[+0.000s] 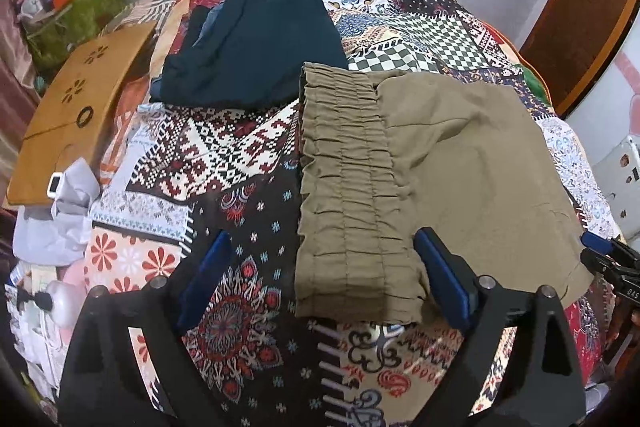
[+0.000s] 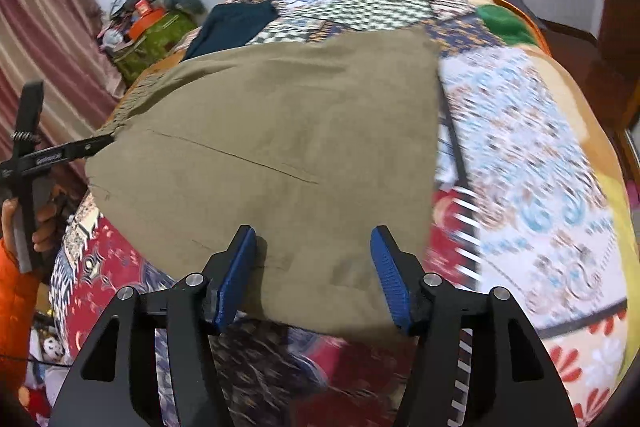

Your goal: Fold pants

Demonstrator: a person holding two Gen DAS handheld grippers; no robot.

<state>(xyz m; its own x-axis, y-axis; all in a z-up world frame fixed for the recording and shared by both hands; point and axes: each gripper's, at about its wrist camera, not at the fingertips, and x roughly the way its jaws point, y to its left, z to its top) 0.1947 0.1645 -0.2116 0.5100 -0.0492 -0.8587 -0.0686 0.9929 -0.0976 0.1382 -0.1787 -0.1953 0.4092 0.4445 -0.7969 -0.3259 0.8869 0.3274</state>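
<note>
The right wrist view is blurring toward its right side, so the bedspread [image 2: 540, 155] pattern there is hard to make out, and the near hem of the pants [image 2: 280, 147] is disappearing beneath the right claw [image 2: 314, 267]. That claw is standing wide open, gripping nothing, its blue pads hovering over the near edge of the folded olive cloth. The left claw [image 1: 320, 283] is also gaping wide and holding nothing, with the gathered waistband [image 1: 344, 187] lying between and ahead of its fingers [image 1: 444, 279]; whether a pad is touching the cloth is unclear. The pants are lying flat on the bed, folded, stretching away from both claws. Beyond the left claw a dark folded garment [image 1: 256, 43] is sitting just past the waistband, partly covering something bluish. Left of the left claw, a wooden board [image 1: 76, 111] is overhanging the bed edge, while patterned bedspread is lying bare ahead of the right claw's right side.
</note>
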